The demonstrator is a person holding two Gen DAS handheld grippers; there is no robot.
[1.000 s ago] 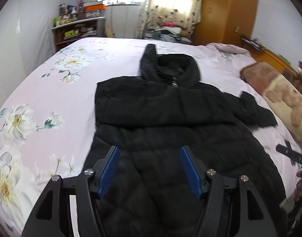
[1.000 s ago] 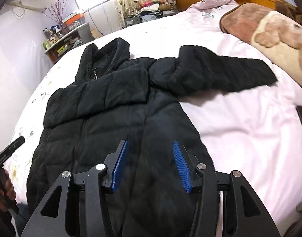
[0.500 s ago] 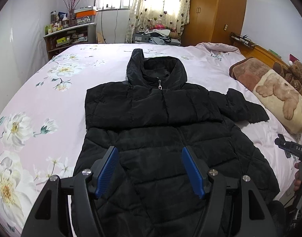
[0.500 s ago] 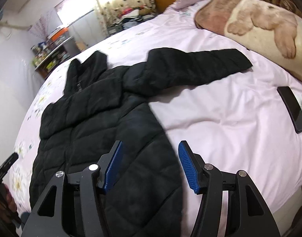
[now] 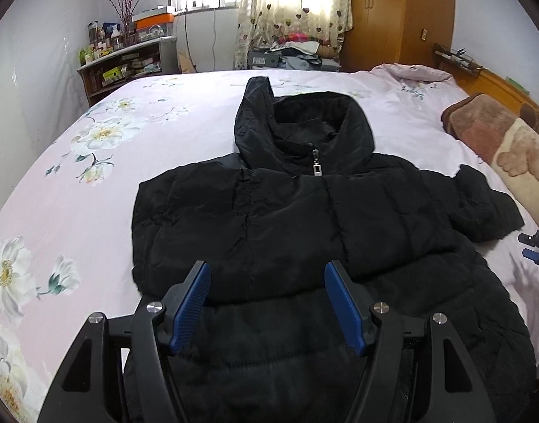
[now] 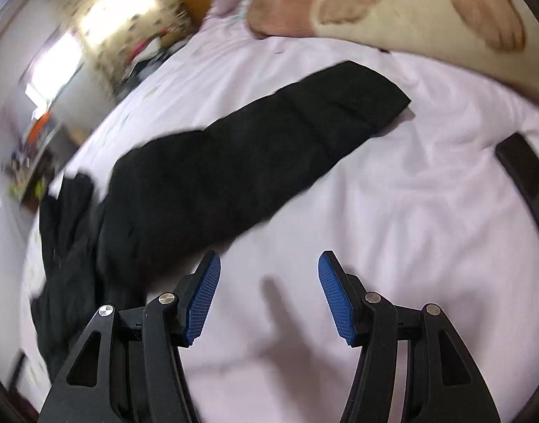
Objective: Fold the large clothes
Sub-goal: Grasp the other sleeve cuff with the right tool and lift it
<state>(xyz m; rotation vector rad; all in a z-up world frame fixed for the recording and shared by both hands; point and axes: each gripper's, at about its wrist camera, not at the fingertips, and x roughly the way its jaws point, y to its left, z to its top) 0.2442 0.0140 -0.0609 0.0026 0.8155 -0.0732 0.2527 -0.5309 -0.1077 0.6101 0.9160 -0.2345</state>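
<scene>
Black hooded jacket [image 5: 290,218] lying front up on the pink floral bed [image 5: 93,183], one sleeve [image 6: 255,155] stretched out sideways, left gripper [image 5: 267,303] above its body with jaws open, right gripper [image 6: 269,292] beside the sleeve over bare sheet, jaws open, plush pillow [image 6: 393,3] beyond.

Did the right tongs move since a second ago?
Yes. The right tongs swung rightward, off the black coat and over bare pink sheet, nearer the bear pillow.
</scene>
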